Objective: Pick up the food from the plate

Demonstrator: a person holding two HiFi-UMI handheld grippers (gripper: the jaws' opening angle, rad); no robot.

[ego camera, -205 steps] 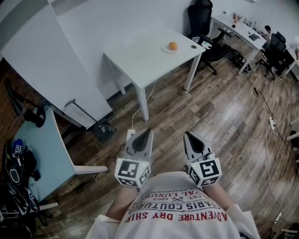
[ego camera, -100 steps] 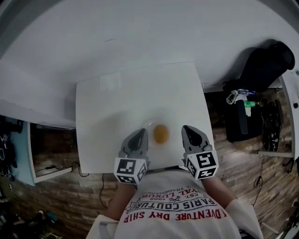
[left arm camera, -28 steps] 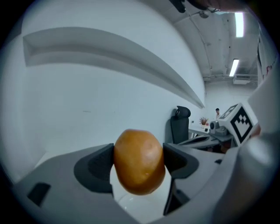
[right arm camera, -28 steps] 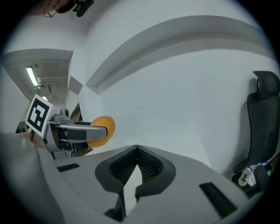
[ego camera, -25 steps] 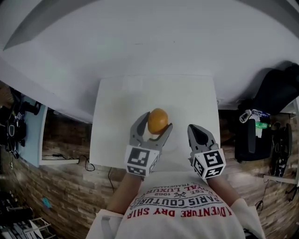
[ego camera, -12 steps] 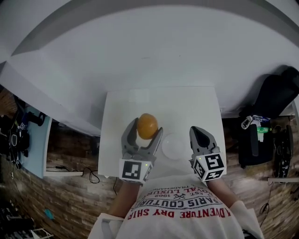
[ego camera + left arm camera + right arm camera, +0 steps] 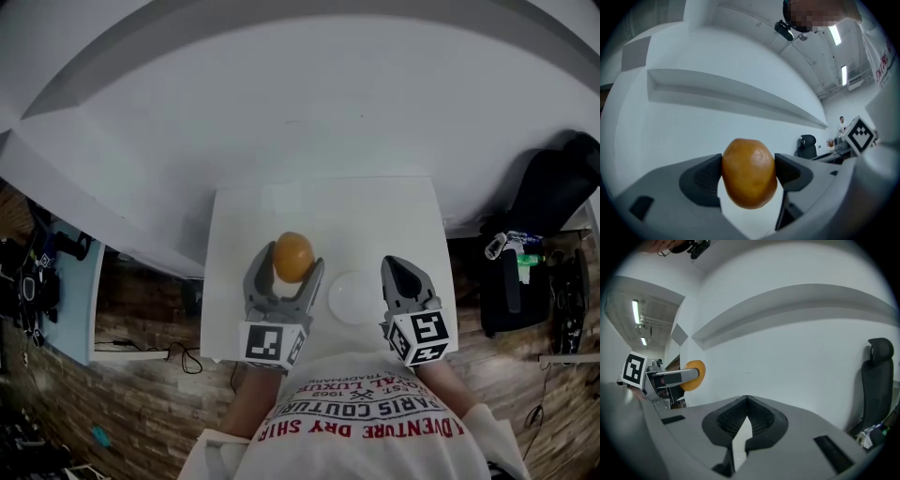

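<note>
Has lifted the food [image 7: 293,256] off the now-bare plate [image 7: 356,298] to its ten o'clock, clamped in the left gripper [image 7: 749,172], right gripper [image 7: 746,403] closed, empty: pick-up seemingly done.

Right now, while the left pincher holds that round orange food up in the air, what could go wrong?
1. The round orange food is smooth and curved, and the left gripper pinches only its two sides, so it might slip out.
2. It seems to hang over bare table, beside the plate, so a drop could send it rolling, maybe off the edge. The right gripper is shut and off to the side, so probably no catch.
</note>
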